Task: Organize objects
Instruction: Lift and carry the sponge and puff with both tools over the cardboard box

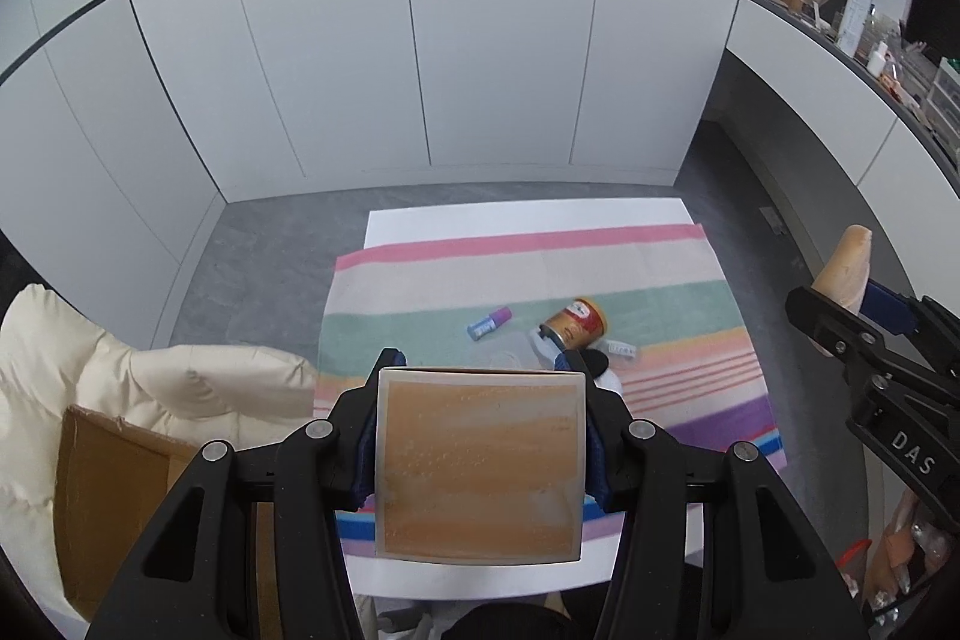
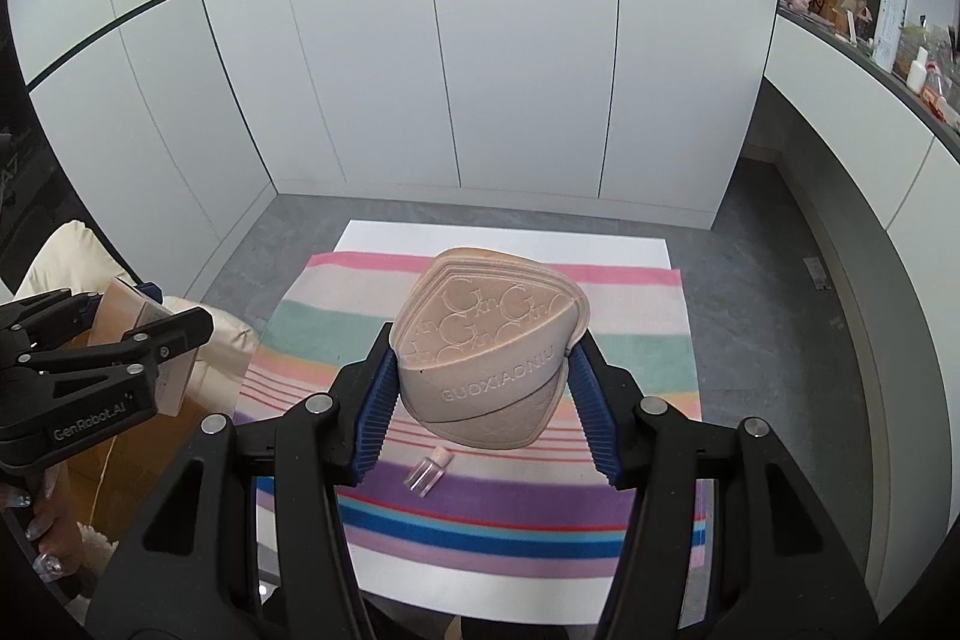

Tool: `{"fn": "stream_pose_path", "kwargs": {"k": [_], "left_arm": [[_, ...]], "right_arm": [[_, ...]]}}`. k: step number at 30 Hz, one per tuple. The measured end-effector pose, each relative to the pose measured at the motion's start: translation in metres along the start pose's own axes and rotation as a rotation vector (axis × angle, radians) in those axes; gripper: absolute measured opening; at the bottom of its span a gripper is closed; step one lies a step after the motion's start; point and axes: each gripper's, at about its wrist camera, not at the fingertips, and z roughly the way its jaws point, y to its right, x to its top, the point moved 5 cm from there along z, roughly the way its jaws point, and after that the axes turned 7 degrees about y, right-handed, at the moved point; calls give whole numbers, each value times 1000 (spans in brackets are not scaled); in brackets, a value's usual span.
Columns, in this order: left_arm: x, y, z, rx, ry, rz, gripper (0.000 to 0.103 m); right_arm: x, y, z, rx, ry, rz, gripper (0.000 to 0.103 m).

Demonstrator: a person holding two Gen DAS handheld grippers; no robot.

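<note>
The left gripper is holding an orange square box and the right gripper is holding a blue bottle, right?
Not quite. The right gripper holds a beige embossed case, not a blue bottle; the right wrist view shows it. The left gripper does hold the orange square box.

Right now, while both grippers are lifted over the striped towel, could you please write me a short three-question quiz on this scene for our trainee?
1. True or false: the left gripper holds nothing between its fingers.
2. Which gripper holds the beige embossed triangular case? A) left B) right C) neither
3. Fill in: the orange cylindrical can lies on its ____ on the pastel striped towel.

Key:
1. False; it is clamped on the flat orange square box.
2. B, the right gripper.
3. Side; it lies right of the small blue and purple tube.
</note>
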Motion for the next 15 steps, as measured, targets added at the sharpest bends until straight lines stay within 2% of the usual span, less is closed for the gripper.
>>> {"fn": "stream_pose_path", "kwargs": {"k": [7,15], "left_arm": [[-23,-5,-23,-4,0,-4,53],[-63,-16,-53,-18,-20,-17,53]], "right_arm": [[-23,-6,-20,1,-23,-4,57],[-66,-12,-55,19,-54,6,57]]}}
